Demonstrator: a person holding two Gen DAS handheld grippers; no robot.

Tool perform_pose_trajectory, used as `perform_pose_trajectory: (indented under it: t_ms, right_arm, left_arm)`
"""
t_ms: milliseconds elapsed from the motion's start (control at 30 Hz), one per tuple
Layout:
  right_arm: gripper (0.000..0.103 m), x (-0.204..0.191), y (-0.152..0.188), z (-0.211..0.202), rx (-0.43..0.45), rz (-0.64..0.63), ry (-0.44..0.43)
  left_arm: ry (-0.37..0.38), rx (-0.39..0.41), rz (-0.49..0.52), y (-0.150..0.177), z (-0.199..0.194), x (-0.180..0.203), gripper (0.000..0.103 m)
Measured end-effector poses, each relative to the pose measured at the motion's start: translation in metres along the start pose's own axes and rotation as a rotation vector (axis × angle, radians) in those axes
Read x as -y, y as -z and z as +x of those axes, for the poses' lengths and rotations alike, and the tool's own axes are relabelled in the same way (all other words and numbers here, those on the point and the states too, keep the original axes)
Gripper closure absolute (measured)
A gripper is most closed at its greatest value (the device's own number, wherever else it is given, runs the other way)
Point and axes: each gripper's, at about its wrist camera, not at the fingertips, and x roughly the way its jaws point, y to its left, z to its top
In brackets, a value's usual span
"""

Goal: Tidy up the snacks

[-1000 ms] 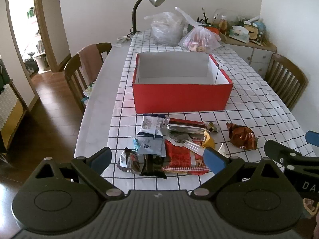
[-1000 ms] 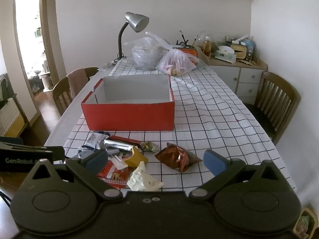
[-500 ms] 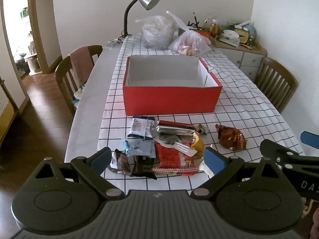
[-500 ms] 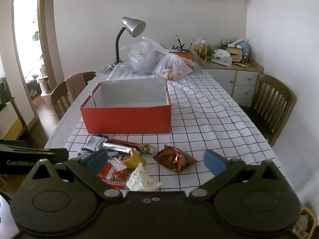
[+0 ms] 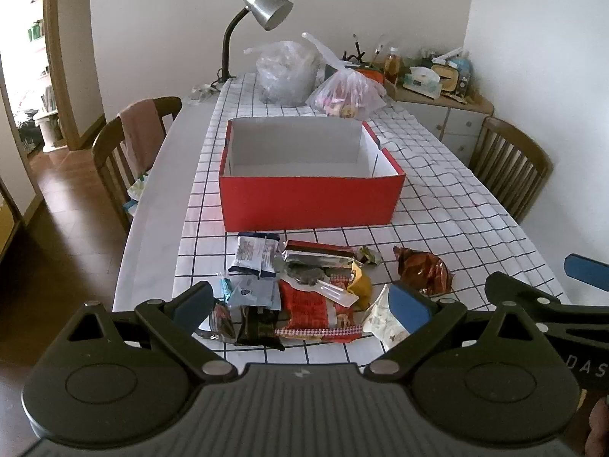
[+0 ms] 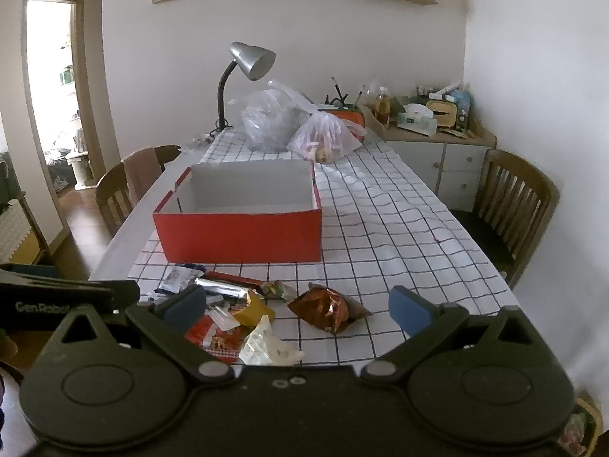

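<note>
An open red box [image 5: 310, 198] with a white, empty inside stands mid-table; it also shows in the right wrist view [image 6: 243, 234]. A pile of snack packets [image 5: 304, 289] lies in front of it near the table's front edge, with a brown shiny bag [image 5: 422, 272] to its right, also seen in the right wrist view [image 6: 329, 308]. A white packet [image 6: 266, 344] lies nearest. My left gripper [image 5: 300, 306] is open and empty above the pile's near side. My right gripper [image 6: 295, 308] is open and empty, held before the brown bag.
A checked cloth [image 5: 437, 205] covers the table. Two plastic bags [image 5: 316, 80] and a grey desk lamp [image 5: 262, 19] stand at the far end. Wooden chairs stand left [image 5: 129, 152] and right [image 5: 510, 163]. A cluttered sideboard [image 6: 430, 129] is back right.
Both grippers have drawn back and risen slightly, so the box and snacks sit lower and smaller in view. Both stay open. Nothing on the table has moved.
</note>
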Motion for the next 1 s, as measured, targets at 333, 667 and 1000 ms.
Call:
perform_pose_trajectory:
  t_ms: [333,667,1000]
  right_arm:
    - [0.001,-0.002,-0.002,-0.006,0.031,0.004,0.006]
    - [0.001,-0.006,-0.004,-0.011,0.048,0.001,0.004]
    - [0.001,-0.010,-0.003,-0.019,0.067,-0.015,0.000]
  left_arm:
    - [0.007,0.029,-0.001,-0.001,-0.007,-0.004,0.004]
    - [0.016,0.052,0.007,-0.001,-0.013,-0.005,0.004]
    - [0.018,0.045,0.011,0.000,-0.016,-0.005,0.004]
